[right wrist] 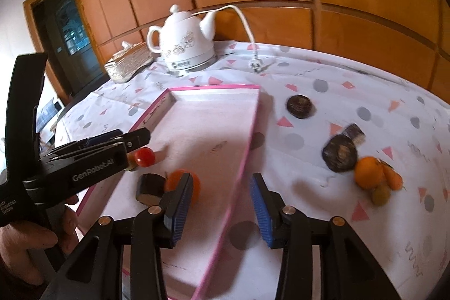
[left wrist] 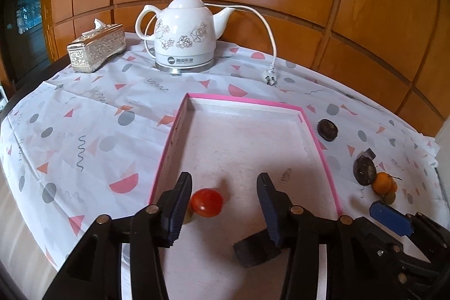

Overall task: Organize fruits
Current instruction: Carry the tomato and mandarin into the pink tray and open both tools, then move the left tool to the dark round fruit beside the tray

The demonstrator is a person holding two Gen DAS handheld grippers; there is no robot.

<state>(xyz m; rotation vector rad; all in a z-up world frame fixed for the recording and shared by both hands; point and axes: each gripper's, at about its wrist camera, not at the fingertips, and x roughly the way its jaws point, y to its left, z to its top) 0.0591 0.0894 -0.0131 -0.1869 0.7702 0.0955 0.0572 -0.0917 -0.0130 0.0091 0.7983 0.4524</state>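
L gripper (left wrist: 225,204): jaws apart, nothing gripped; red tomato (left wrist: 207,202) lies free on tray (left wrist: 180,131) floor just beside L-hand pad, w/ a dark wedge (left wrist: 253,249) near the other pad. R gripper (right wrist: 222,204): jaws apart, empty, straddling tray's pink R rim; orange (right wrist: 197,184) inside tray partly behind its L finger, next to that wedge. Outward on cloth (right wrist: 309,215): dark disc (right wrist: 299,106), 2nd dark piece (right wrist: 339,153), orange cluster (right wrist: 369,172); kettle (left wrist: 182,33) & tissue box (left wrist: 97,48) at far edge.
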